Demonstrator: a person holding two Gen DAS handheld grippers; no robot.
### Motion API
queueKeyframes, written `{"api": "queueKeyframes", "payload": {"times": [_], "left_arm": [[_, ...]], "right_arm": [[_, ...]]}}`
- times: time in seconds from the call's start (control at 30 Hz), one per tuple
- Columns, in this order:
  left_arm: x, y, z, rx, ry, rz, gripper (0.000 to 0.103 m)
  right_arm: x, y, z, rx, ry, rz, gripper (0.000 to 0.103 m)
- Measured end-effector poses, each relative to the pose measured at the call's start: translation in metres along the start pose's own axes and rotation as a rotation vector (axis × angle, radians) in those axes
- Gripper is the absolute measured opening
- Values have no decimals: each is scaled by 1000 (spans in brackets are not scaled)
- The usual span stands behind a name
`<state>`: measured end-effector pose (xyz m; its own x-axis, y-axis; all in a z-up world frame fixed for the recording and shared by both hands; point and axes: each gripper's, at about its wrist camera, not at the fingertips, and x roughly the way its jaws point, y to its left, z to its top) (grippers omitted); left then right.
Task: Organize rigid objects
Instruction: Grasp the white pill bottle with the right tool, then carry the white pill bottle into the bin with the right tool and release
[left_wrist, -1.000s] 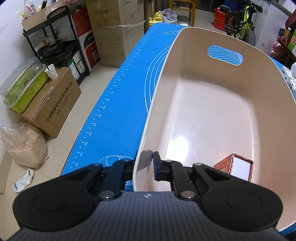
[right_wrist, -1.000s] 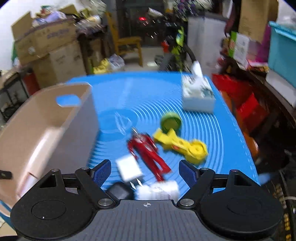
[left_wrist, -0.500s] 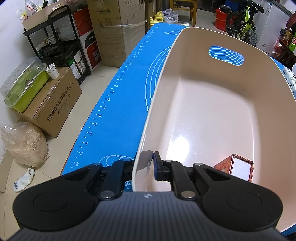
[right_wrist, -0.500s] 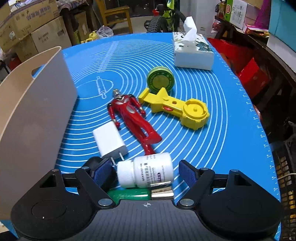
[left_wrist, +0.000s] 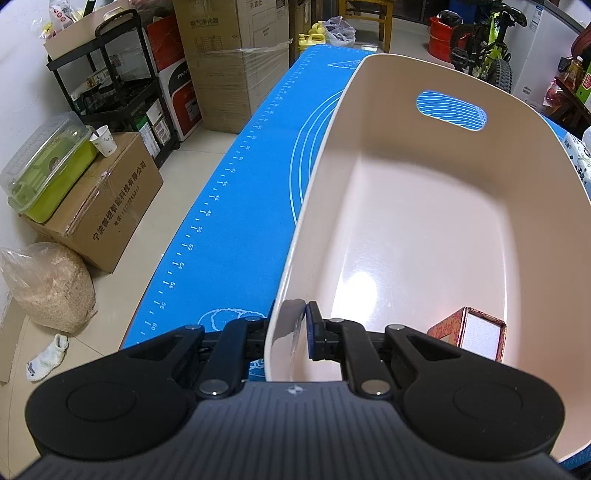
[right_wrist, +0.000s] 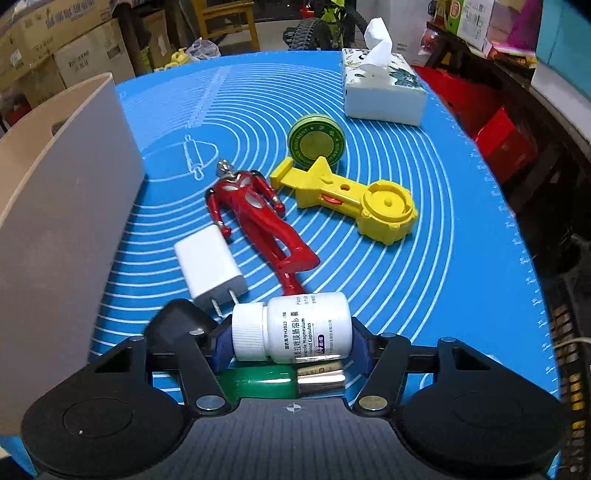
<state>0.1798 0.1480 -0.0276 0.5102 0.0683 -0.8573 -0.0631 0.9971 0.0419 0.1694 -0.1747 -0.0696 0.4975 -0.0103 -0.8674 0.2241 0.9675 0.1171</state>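
Blue silicone mat (right_wrist: 424, 236) printed with white concentric arcs covers the surface in both wrist views. Left gripper (left_wrist: 301, 328): its fingers are drawn nearly together on the near rim of the cream plastic bin (left_wrist: 535, 206), one finger outside the wall and the other inside, so the wall is pinched between them. Inside the bin, at its near right corner, lies a small reddish box (left_wrist: 469, 332) with a pale face; the rest of the bin floor is bare and glossy. An oval handle slot pierces the far wall.

Right gripper (right_wrist: 291, 341): its fingers have just been closing and now sit against the two ends of a white pill bottle (right_wrist: 295, 326) lying on its side, the ribbed cap toward the left finger and the base toward the right. Whether the pads press firmly cannot be told with certainty, though both appear to touch. Just below the bottle, nearer the camera, lies a green cylinder with a metallic end (right_wrist: 284, 380).

Beyond the bottle on the mat: a white plug adapter (right_wrist: 208, 266), prongs toward the gripper; a red toy figure (right_wrist: 255, 218) lying face up, its foot close to the bottle; a yellow plastic toy (right_wrist: 347, 195); a round green tin (right_wrist: 316, 142) touching the yellow toy; and a tissue box (right_wrist: 382, 94) at the far edge. The bin stands at the left.
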Motion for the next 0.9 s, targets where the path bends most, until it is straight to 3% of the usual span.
{"api": "queueKeyframes", "payload": {"times": [0.3,0.43,0.57,0.7,0.9], "left_arm": [[0,0,1,-2,2,1,15],[0,0,1,-2,2,1,15],[0,1,1,1,1,1,15],[-1,1,1,0,1,-1,15],[-1,1,2,2,1,-2,15]], "right_arm": [[-35,-5,7,80,-101,17,65],[-59,-2,11,98,-193,24,65],[-80,20,15,13,-320,4,65],[-97,50,17,-101,-436,36,65],[-108,98,16,-226,-479,172,65]]}}
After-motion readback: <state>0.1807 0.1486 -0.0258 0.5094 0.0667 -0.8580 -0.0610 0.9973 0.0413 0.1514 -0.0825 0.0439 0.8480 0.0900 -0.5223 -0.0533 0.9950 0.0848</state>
